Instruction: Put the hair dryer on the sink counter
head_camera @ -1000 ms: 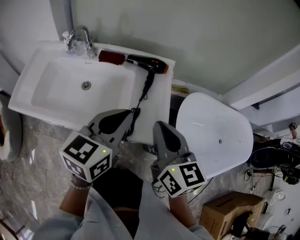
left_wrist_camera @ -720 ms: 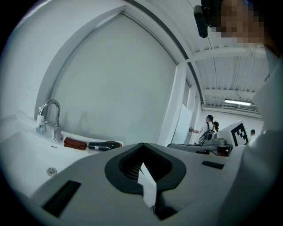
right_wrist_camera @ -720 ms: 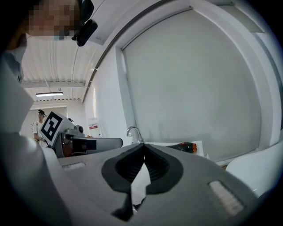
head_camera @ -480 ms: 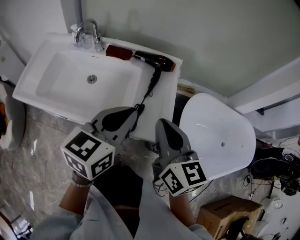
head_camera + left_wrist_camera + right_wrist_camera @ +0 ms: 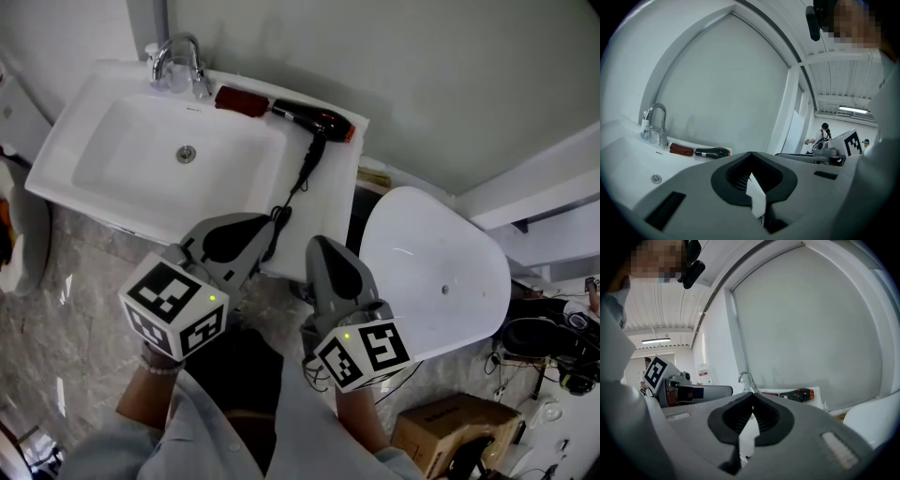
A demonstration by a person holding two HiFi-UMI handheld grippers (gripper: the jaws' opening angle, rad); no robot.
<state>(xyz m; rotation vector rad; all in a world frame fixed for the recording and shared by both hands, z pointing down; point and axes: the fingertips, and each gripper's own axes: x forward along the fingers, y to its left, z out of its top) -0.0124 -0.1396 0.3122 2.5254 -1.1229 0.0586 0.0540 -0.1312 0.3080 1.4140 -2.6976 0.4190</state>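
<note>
The black hair dryer [image 5: 314, 120] with an orange end lies on the white sink counter [image 5: 323, 202], right of the basin. Its cord [image 5: 298, 183] trails toward the counter's front edge. The dryer [image 5: 712, 152] also shows in the left gripper view and, smaller, as the dryer [image 5: 799, 393] in the right gripper view. My left gripper [image 5: 264, 225] hangs at the counter's front edge near the cord's end, jaws together and empty. My right gripper [image 5: 319, 247] is just right of it, below the counter edge, jaws likewise together with nothing between them.
A red brush [image 5: 242, 100] lies beside the dryer, near the chrome faucet [image 5: 178, 58]. The basin [image 5: 150, 159] fills the counter's left. A white oval toilet lid [image 5: 431, 272] stands to the right, with a cardboard box [image 5: 450, 436] and cables beyond. The floor is grey marble.
The head view has shifted slightly, so the sink sits a little further right in the picture. Both grippers stay together in front of the counter, still shut.
</note>
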